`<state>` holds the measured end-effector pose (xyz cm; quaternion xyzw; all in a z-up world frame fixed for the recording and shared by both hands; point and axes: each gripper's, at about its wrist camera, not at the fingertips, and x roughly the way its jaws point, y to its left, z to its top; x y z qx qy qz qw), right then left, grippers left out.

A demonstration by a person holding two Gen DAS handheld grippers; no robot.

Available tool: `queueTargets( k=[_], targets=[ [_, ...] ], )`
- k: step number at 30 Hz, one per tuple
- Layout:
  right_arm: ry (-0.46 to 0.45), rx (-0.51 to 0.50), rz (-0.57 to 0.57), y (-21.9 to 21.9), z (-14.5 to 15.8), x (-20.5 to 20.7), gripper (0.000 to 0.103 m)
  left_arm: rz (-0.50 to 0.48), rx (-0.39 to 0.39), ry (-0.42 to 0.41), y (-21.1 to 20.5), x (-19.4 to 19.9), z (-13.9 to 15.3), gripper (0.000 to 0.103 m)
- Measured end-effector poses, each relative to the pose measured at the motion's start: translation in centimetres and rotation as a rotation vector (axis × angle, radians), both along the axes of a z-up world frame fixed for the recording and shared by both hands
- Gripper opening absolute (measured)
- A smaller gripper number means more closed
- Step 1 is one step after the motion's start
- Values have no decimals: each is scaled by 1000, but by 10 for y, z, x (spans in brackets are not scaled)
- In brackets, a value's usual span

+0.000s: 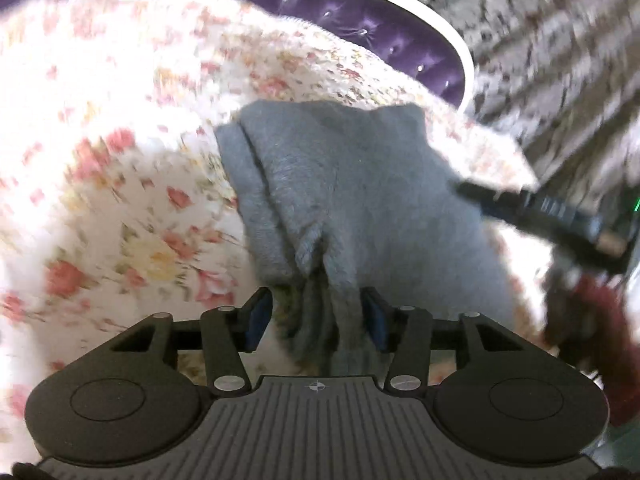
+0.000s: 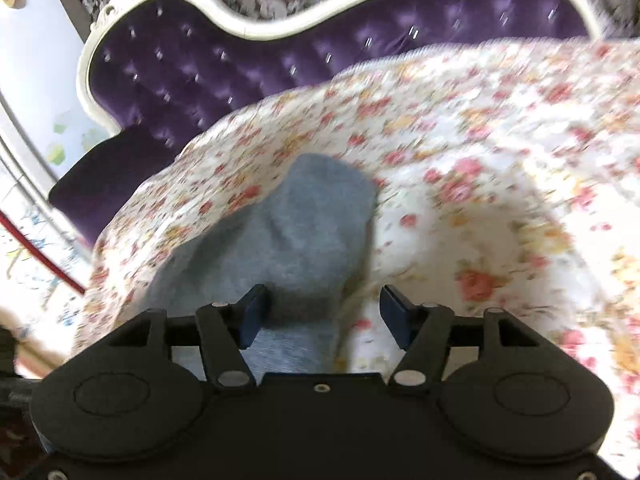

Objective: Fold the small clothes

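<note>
I'm seeing both grippers, left gripper [image 1: 316,320] and right gripper [image 2: 324,316], standing with fingers parted, gripping nothing, over the grey garment [image 1: 352,184] lying on the floral bedspread [image 1: 120,140].

Both views are bright, with daylight-like illumination; its source cannot be determined. The floral bedspread [image 1: 120,184] is overexposed in patches, its white ground blown out. Heavy motion blur smears the print and the patterned wall [image 1: 560,60] — detail there is unreadable. The grey garment [image 1: 352,184] is soft but legible; it casts a shadow on the floral cover in the right wrist view. Studs on the purple headboard [image 2: 208,68] streak into short glints. Fisheye distortion bends the frame edges; corners vignette dark.
</note>
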<state>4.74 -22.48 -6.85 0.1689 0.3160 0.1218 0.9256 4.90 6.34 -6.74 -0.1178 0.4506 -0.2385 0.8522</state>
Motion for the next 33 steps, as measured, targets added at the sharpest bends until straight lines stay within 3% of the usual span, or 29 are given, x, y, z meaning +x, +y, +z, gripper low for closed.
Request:
queueTargets(
  k=[5, 9, 13, 18, 23, 26, 29, 33],
  targets=[
    [-117, -53, -19, 6, 7, -21, 67, -11, 139, -140, -6, -23, 30, 48],
    [-212, -100, 14, 12, 15, -37, 65, 4, 168, -299, -7, -31, 56, 48],
    [-243, -145, 72, 26, 21, -31, 43, 13, 122, -357, -24, -10, 58, 49],
    [-263, -161, 134, 34, 23, -17, 38, 18, 140, -374, -48, 16, 41, 49],
    [-246, -191, 238, 48, 19, 8, 38, 40, 223, -250, -51, 34, 6, 49],
    [-197, -218, 281, 55, 8, 28, 39, 73, 183, -235, -39, 30, -3, 50],
    [-156, -283, 253, 54, -2, 47, 39, 86, 171, -236, -36, 26, -2, 50],
    [-90, -323, 104, 33, -14, 70, 38, 103, 161, -228, -38, 26, -1, 51]
  ],
)
